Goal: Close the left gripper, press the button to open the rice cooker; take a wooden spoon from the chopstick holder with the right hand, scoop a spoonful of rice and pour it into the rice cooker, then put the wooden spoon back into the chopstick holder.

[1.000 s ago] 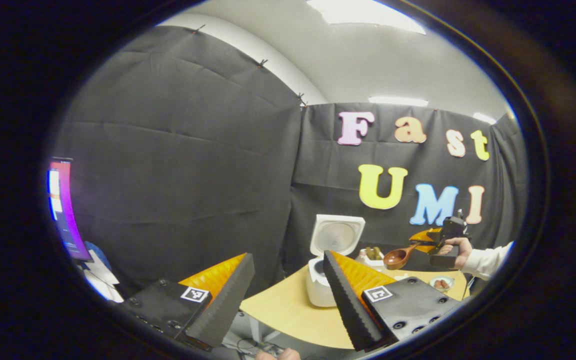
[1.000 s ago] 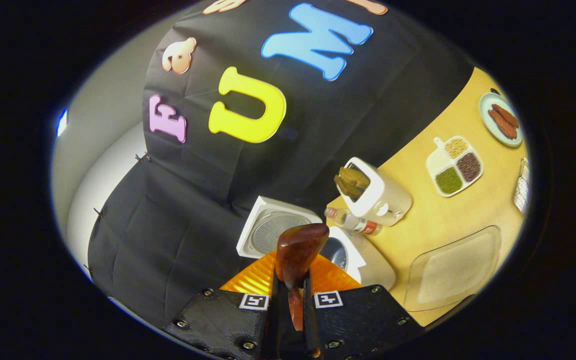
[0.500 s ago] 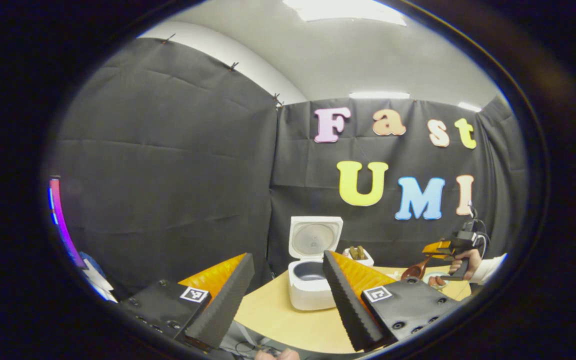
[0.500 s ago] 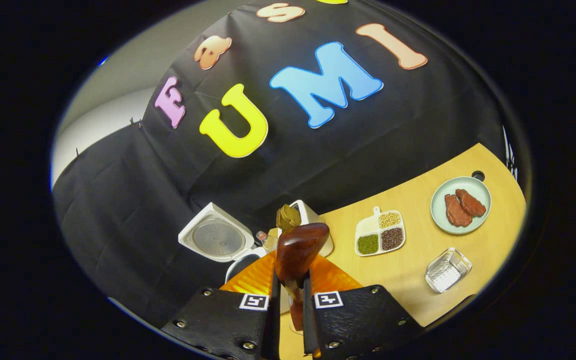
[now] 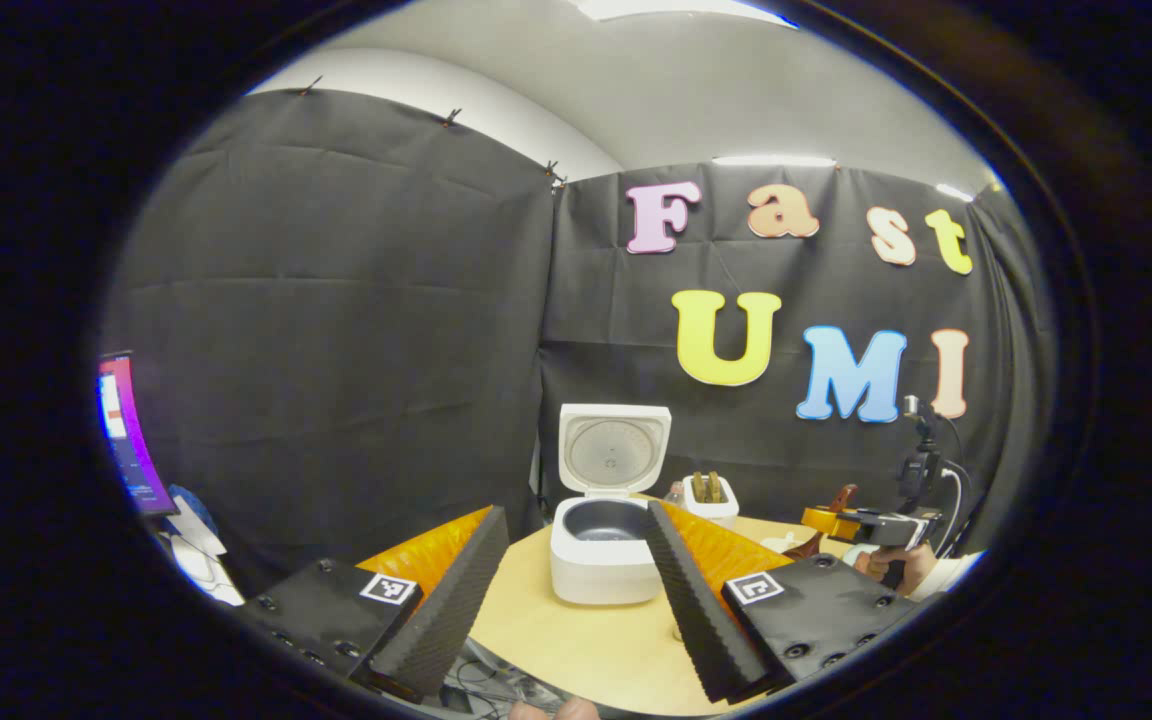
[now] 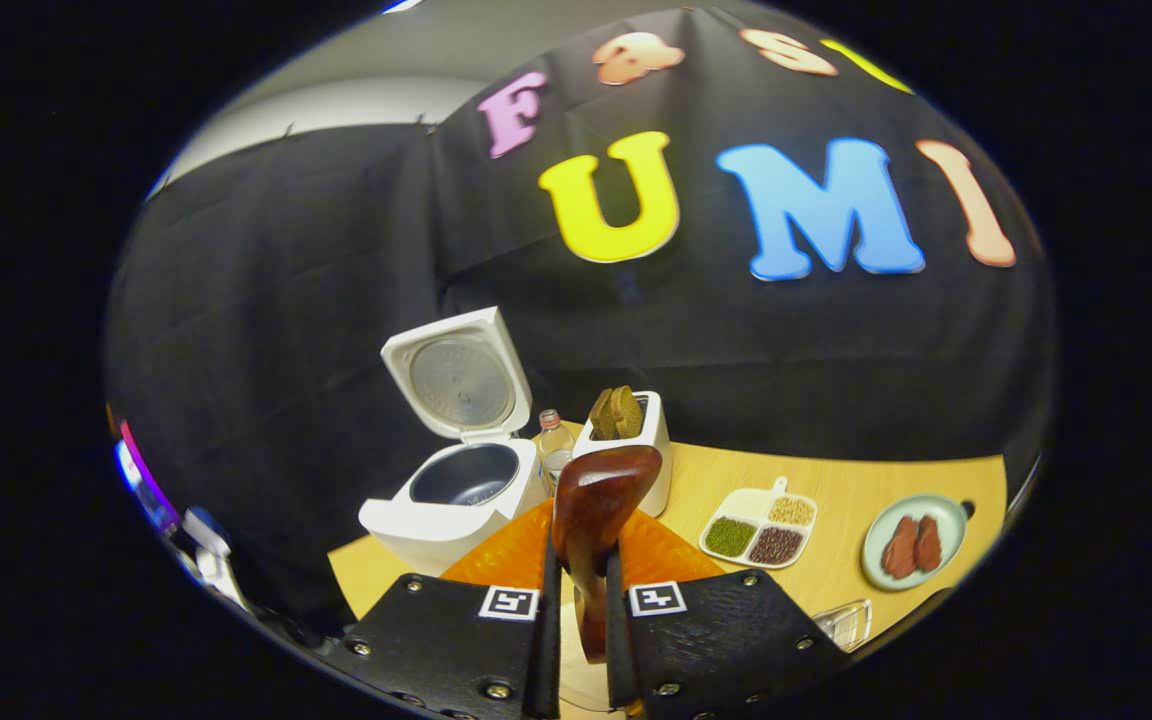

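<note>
Right gripper (image 6: 583, 610): fingers narrow, clamped on the handle of the dark reddish-brown wooden spoon (image 6: 596, 500), whose bowl rises just past the fingertips and tilts slightly right. Whether rice lies in the bowl cannot be told.

Ahead and left of the right gripper's fingers: white rice cooker (image 6: 451, 500) on the light wooden table (image 6: 866, 500), lid swung upright, dark inner pot exposed. Straight beyond the spoon bowl: white box-shaped chopstick holder (image 6: 651, 450) with brown utensil ends sticking out; the spoon bowl overlaps its lower front. A small clear plastic bottle (image 6: 556, 450) stands between cooker and holder.

Right of the fingers: white divided tray of green, dark and pale grains (image 6: 761, 525); farther right, pale green round plate with reddish-brown pieces (image 6: 911, 540). A clear plastic container (image 6: 846, 622) sits at the lower right edge.

Left gripper (image 5: 571, 590): fingers wide apart, holding nothing; the open cooker shows between them, well beyond. Glowing monitor (image 5: 126, 430) far left.
</note>
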A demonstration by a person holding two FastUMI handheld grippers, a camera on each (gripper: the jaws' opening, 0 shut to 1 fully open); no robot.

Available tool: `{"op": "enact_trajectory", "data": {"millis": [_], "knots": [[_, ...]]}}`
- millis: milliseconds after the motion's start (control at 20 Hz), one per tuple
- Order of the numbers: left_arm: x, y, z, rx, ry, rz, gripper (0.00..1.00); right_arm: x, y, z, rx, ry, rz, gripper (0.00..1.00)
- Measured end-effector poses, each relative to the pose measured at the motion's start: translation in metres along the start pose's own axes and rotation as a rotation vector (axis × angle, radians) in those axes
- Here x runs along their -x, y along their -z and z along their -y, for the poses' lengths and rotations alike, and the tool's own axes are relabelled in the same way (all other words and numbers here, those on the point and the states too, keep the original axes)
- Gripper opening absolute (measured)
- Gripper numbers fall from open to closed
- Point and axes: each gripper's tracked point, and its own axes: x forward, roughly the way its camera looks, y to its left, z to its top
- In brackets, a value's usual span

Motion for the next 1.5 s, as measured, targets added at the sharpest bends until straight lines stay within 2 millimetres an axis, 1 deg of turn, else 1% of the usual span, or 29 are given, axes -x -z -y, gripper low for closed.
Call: {"op": "enact_trajectory", "data": {"millis": [50,150,200,300,350,400,450,500,600,650,700,800,850,1000,1100,1300,1400,1500], "knots": [[0.001,-0.001,0.003,-0.011,-0.007,-0.001,1.00,-0.002,0.004,-0.010,0.062,-0.015,-0.002,0.18],[0.002,-0.001,0.009,-0.020,-0.020,-0.008,0.93,0.001,0.010,-0.022,0.154,-0.026,0.012,0.18],[0.002,-0.002,0.011,-0.023,-0.026,-0.011,0.93,-0.001,0.015,-0.023,0.188,-0.029,0.012,0.19],[0.000,0.000,0.019,-0.033,-0.029,-0.015,0.94,-0.002,0.023,-0.020,0.249,-0.022,0.019,0.19],[0.004,-0.001,0.024,-0.040,-0.028,-0.020,0.94,0.000,0.027,-0.015,0.278,-0.013,0.024,0.19],[0.004,0.001,0.028,-0.045,-0.026,-0.022,0.94,0.002,0.031,-0.011,0.303,-0.008,0.023,0.19],[0.003,0.002,0.032,-0.049,-0.022,-0.027,0.94,0.003,0.028,-0.008,0.315,-0.004,0.022,0.19],[0.002,0.004,0.037,-0.052,-0.019,-0.032,0.94,0.006,0.031,-0.008,0.309,-0.005,0.023,0.19],[-0.001,0.008,0.048,-0.048,-0.009,-0.041,0.95,0.010,0.030,0.002,0.329,0.023,0.041,0.19],[-0.002,0.009,0.054,-0.043,0.000,-0.046,0.96,0.019,0.038,0.012,0.365,0.058,0.043,0.19],[-0.002,0.010,0.059,-0.044,0.006,-0.046,0.96,0.021,0.035,0.023,0.395,0.083,0.053,0.19],[-0.003,0.008,0.068,-0.055,0.017,-0.038,0.95,0.035,0.045,0.049,0.382,0.134,0.033,0.19],[-0.003,0.008,0.073,-0.057,0.024,-0.039,0.94,0.041,0.052,0.065,0.353,0.164,0.024,0.19],[-0.003,0.011,0.084,-0.060,0.045,-0.045,0.94,0.062,0.060,0.122,0.306,0.282,0.007,0.18],[-0.004,0.012,0.091,-0.061,0.057,-0.046,0.94,0.072,0.070,0.152,0.222,0.315,-0.024,0.19],[-0.005,0.014,0.104,-0.060,0.077,-0.051,0.94,0.076,0.091,0.196,0.065,0.346,-0.081,0.19],[-0.006,0.016,0.108,-0.068,0.081,-0.056,0.94,0.074,0.104,0.210,-0.005,0.362,-0.105,0.19],[-0.003,0.017,0.110,-0.073,0.084,-0.059,0.94,0.068,0.119,0.218,-0.107,0.357,-0.131,0.19]]}}
